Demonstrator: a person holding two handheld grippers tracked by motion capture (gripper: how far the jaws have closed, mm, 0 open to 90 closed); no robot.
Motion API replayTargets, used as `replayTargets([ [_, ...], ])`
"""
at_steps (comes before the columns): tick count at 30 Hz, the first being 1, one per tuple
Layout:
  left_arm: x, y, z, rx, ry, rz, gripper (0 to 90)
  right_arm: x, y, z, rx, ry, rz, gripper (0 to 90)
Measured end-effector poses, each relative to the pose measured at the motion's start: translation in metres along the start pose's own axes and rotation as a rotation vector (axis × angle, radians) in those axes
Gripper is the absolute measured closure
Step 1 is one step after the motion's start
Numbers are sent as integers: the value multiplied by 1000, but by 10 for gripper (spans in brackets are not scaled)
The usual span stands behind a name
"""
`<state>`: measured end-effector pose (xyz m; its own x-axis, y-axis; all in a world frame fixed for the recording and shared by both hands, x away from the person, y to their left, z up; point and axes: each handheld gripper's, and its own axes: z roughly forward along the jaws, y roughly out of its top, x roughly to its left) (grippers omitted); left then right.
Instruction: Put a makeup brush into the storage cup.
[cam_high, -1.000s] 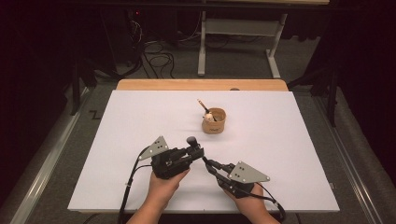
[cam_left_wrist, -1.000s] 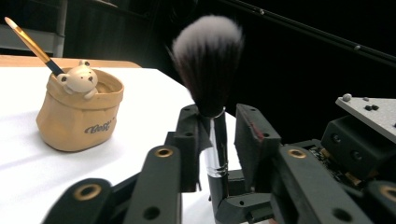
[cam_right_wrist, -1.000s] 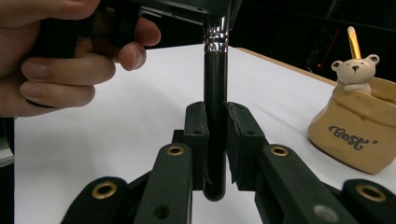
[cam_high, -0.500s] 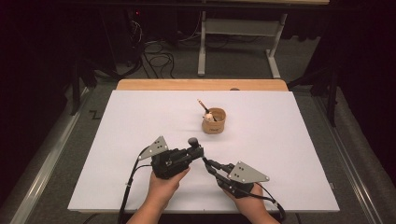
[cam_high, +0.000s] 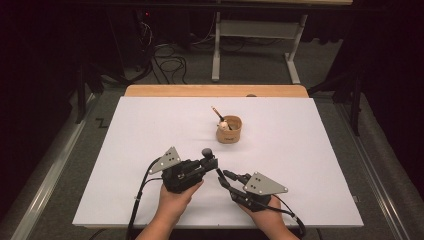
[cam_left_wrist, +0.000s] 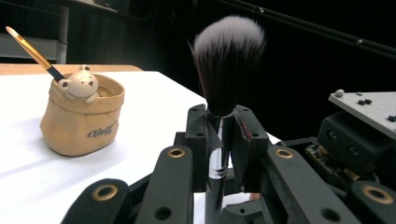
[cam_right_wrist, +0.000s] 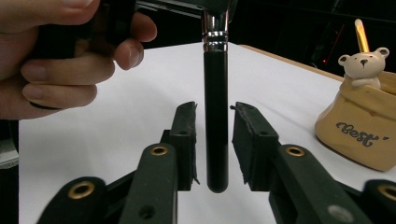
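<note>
A make-up brush (cam_left_wrist: 226, 60) with a fluffy grey-tipped head stands upright above the white table (cam_high: 150, 130). My left gripper (cam_left_wrist: 219, 140) is shut on its silver ferrule, near the table's front (cam_high: 207, 162). The brush's black handle (cam_right_wrist: 216, 116) hangs down between the jaws of my right gripper (cam_right_wrist: 214, 112), with a small gap on each side. Those jaws have just been opening and no longer press on it. In the high view the right gripper (cam_high: 222, 176) sits just right of the left one.
A tan sack-shaped holder (cam_high: 229, 131) with a small bear figure (cam_left_wrist: 79, 86) stands at the table's middle back, a thin gold-handled brush (cam_left_wrist: 28, 46) leaning in it. A wooden strip (cam_high: 215, 90) runs along the far edge. Cables (cam_high: 165, 57) lie on the floor beyond.
</note>
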<state>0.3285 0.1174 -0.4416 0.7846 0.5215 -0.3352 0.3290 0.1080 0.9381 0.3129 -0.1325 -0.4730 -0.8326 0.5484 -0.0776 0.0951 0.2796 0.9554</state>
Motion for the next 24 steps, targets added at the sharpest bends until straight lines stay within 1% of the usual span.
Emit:
replayTargets([
  [5, -2, -1, 0, 14, 24, 29, 785, 0, 0, 0, 1, 4, 6, 656],
  [7, -4, -1, 1, 29, 27, 43, 785, 0, 1, 0, 2, -6, 16, 641],
  [8, -5, -1, 2, 38, 30, 50, 785, 0, 1, 0, 3, -3, 19, 633],
  [11, -10, -1, 5, 58, 39, 87, 785, -1, 1, 0, 0, -3, 22, 609],
  [15, -17, -1, 9, 84, 51, 132, 785, -1, 1, 0, -7, 0, 41, 585],
  [22, -21, 0, 12, 113, 75, 173, 785, -2, 3, -1, -8, -10, 52, 571],
  [24, -21, -1, 13, 126, 82, 180, 785, -2, 3, -1, -7, -4, 57, 571],
])
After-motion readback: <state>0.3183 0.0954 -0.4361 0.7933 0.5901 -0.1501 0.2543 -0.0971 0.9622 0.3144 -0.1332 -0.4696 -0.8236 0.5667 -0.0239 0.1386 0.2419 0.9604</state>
